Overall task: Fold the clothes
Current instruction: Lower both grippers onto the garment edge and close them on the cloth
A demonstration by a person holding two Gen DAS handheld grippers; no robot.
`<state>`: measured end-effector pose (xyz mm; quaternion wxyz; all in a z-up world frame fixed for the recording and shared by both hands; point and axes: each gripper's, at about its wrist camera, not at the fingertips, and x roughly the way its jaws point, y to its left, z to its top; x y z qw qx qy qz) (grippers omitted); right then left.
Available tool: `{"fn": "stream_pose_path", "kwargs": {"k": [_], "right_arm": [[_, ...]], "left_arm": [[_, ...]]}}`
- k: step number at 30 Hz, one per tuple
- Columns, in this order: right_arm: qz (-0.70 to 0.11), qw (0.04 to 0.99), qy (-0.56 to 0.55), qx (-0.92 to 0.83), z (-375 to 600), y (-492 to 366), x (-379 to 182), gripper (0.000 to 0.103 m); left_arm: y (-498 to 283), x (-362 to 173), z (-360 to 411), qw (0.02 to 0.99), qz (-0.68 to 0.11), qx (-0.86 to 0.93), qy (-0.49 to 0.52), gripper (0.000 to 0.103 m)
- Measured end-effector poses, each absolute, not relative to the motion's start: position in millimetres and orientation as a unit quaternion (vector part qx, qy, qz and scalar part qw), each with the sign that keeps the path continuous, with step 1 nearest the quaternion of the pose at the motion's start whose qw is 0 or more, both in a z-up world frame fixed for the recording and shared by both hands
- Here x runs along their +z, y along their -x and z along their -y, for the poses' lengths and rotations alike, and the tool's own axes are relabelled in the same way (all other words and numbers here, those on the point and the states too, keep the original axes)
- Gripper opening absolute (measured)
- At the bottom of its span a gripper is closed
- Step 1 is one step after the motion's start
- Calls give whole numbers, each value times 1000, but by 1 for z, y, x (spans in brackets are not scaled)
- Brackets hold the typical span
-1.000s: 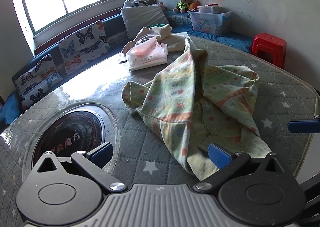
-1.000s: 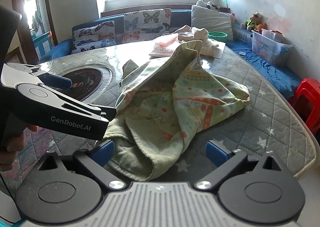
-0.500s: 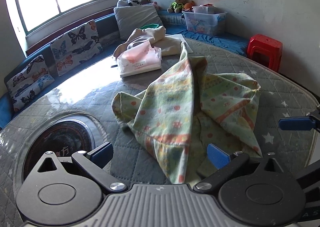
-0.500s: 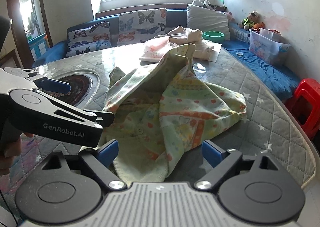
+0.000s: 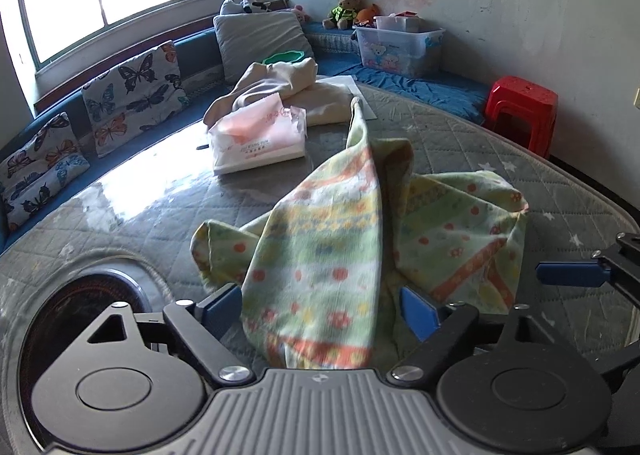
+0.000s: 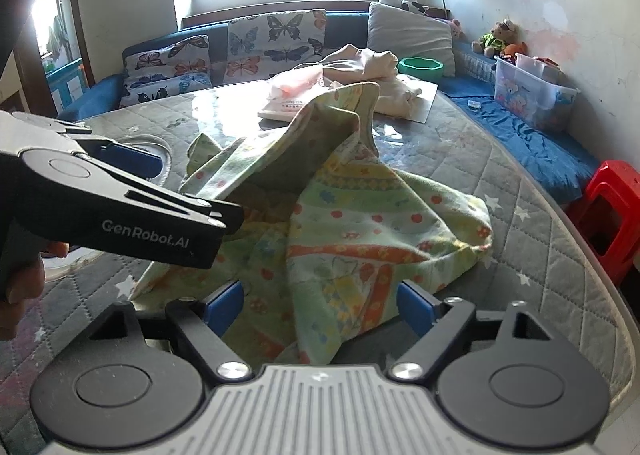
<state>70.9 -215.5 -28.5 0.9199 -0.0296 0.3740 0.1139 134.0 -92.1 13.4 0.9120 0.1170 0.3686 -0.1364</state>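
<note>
A crumpled green garment point(image 5: 360, 239) with orange and yellow print lies heaped on the round quilted table point(image 5: 160, 207). My left gripper point(image 5: 320, 311) straddles its near hem; the blue pads stand apart from the cloth and the jaws are closing. In the right wrist view the same garment point(image 6: 360, 223) fills the middle, and my right gripper point(image 6: 320, 307) has its near edge between its blue fingers, jaws also closing, pads not pressing. The left gripper's black body point(image 6: 120, 207) shows at the left of that view, held by a hand point(image 6: 20, 279).
A tissue pack point(image 5: 260, 139) and a beige garment point(image 5: 288, 87) lie at the table's far side. A dark round inset point(image 5: 80, 307) sits at the near left. Cushions point(image 5: 132, 95), a clear storage box point(image 5: 400, 47) and a red stool point(image 5: 520, 107) surround the table.
Both grippers have moved forward over the garment's near edge, so the cloth now lies between their fingers. Both pairs of jaws have narrowed somewhat.
</note>
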Motion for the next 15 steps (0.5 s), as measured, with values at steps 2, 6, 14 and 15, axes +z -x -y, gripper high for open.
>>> {"fn": "stream_pose_path", "kwargs": {"k": [2,6,14,15], "right_arm": [[-374,920,35,114,214,-77,-30,83],[-374,919,48,118,209,-84,-32,78],[-373,917,68,126,198,-100,-35,64],[-374,916,71,126,197,-102,-36,63]], "left_arm": [[-139,11,93,913,-366,-137,-116,80],[-148,6,90,911,-371,-142,-112,60],[-151,4,71,908,-378,-152,-95,13],[-150,5,68,909,-377,-152,-93,12]]}}
